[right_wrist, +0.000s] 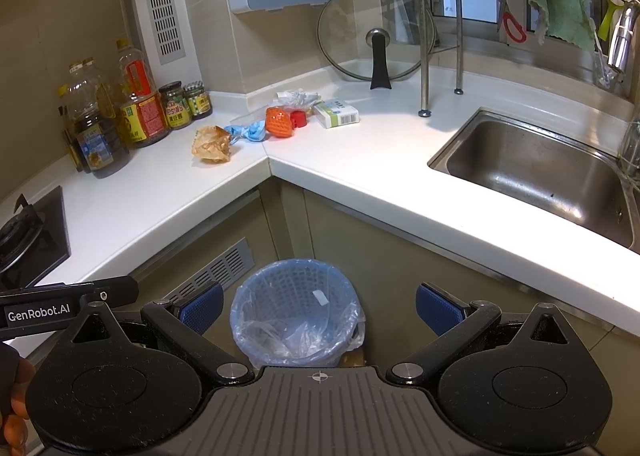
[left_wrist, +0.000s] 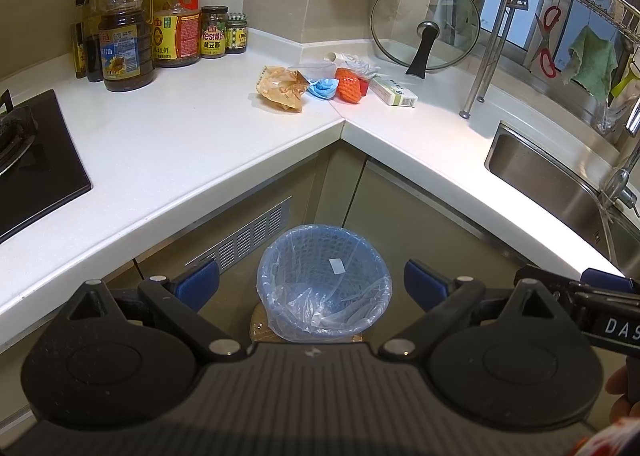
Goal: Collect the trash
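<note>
A blue mesh trash bin [left_wrist: 324, 280] lined with a clear bag stands on the floor in the counter's corner; it also shows in the right wrist view [right_wrist: 294, 312]. Trash lies on the white counter corner: a crumpled tan wrapper [left_wrist: 282, 88], a blue wad [left_wrist: 323, 89], an orange foam net [left_wrist: 347, 84], a red cap [left_wrist: 363, 87], a small carton [left_wrist: 394, 91] and clear plastic [left_wrist: 360, 65]. The right wrist view shows the same wrapper [right_wrist: 212, 143], wad [right_wrist: 250, 131], net [right_wrist: 278, 121] and carton [right_wrist: 336, 113]. My left gripper [left_wrist: 312, 286] and right gripper [right_wrist: 320, 308] are both open and empty above the bin.
Oil bottles and jars [left_wrist: 152, 35] stand at the back left by a gas hob [left_wrist: 28, 159]. A glass lid [left_wrist: 424, 25] leans on the wall. A steel sink [right_wrist: 540, 171], dish rack [right_wrist: 440, 15], scissors [right_wrist: 506, 3] and green cloth [right_wrist: 562, 11] are at the right.
</note>
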Motion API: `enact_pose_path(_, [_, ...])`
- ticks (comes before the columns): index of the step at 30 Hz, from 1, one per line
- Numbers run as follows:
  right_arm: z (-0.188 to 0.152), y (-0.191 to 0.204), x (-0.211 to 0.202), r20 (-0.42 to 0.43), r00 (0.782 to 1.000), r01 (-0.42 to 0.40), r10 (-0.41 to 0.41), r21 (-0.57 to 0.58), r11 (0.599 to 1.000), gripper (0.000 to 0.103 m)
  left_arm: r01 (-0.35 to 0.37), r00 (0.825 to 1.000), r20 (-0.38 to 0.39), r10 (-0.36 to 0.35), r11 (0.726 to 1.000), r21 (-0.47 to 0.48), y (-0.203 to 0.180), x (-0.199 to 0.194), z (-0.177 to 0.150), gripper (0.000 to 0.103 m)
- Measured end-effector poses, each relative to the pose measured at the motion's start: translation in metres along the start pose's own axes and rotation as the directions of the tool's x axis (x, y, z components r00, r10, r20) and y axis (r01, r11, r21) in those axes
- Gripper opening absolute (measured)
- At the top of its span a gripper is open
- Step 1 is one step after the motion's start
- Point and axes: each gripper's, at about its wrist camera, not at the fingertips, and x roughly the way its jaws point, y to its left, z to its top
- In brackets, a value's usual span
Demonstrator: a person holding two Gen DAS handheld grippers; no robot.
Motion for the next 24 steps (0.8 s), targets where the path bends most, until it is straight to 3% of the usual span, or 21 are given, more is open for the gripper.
enact_pose_path(17, [0.000,0.000,0.000,0.004,1.000,0.002,-0.002,0.001,1.000,0.102,0.002,1.000,-0.004,-0.002,1.000,-0.004,-0.001,0.003,-0.001,0.098])
enact_pose_path(24, [0.013,0.005,0.012,0.027,1.000,0.013,-0.014,0.030,0.999,0.102,0.029,1.000,0.001,-0.029,1.000,-0.001,0.007,0.012,0.015,0.098])
